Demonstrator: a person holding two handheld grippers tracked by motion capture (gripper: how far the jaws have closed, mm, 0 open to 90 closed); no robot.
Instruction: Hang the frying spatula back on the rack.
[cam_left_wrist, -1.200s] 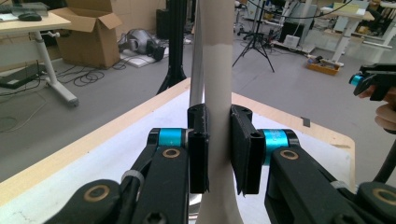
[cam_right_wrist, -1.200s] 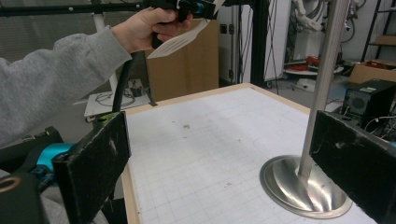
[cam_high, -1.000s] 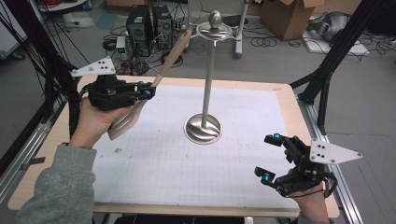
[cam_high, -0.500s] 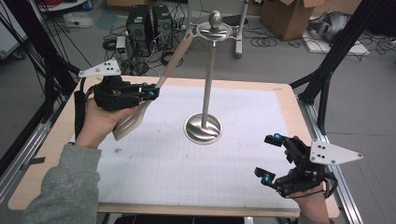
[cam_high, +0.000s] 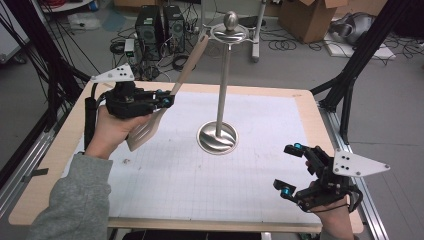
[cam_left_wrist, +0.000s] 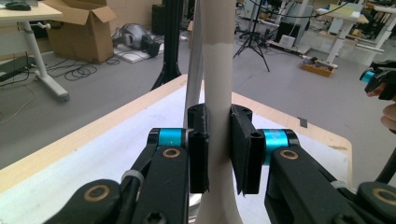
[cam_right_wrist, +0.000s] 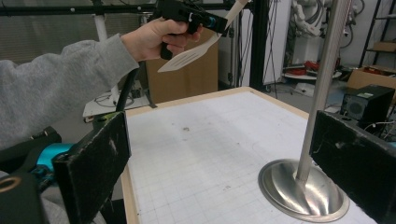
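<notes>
Now the left tongs (cam_high: 167, 101) are squeezing the spatula (cam_high: 150, 127) by its handle and lifting it higher than a moment ago, its tip nearing the top of the metal stand (cam_high: 222, 90). It is hanging above the desk (cam_high: 300, 107), maybe going onto the stand. The right tongs (cam_high: 290, 169) are waiting wide apart, holding nothing.

Lab or workshop, cardboard boxes (cam_high: 306, 17), computer towers (cam_high: 160, 27), floor cables (cam_high: 285, 44), black frame struts (cam_high: 357, 57); height-adjustable desks (cam_left_wrist: 348, 21)

table (cam_high: 60, 165): wooden edge | white grid mat (cam_high: 190, 175) on top | steel stand (cam_high: 218, 136) stands on mat
</notes>
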